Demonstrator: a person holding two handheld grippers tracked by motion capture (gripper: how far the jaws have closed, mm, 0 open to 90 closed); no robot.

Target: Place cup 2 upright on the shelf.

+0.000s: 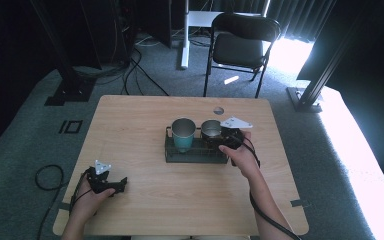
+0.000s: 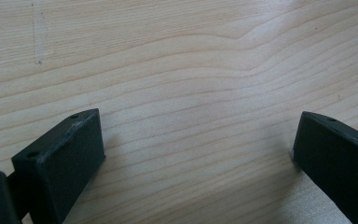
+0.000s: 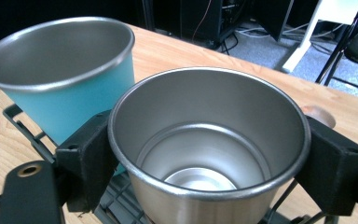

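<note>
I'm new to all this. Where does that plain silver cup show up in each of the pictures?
High view: the silver cup stands in the right half of the black wire rack, at the right gripper.
Left gripper view: not in it; wooden table between open jaws.
Right gripper view: centre foreground, jaws on both sides.
Shared landmark: the teal cup beside it.
</note>
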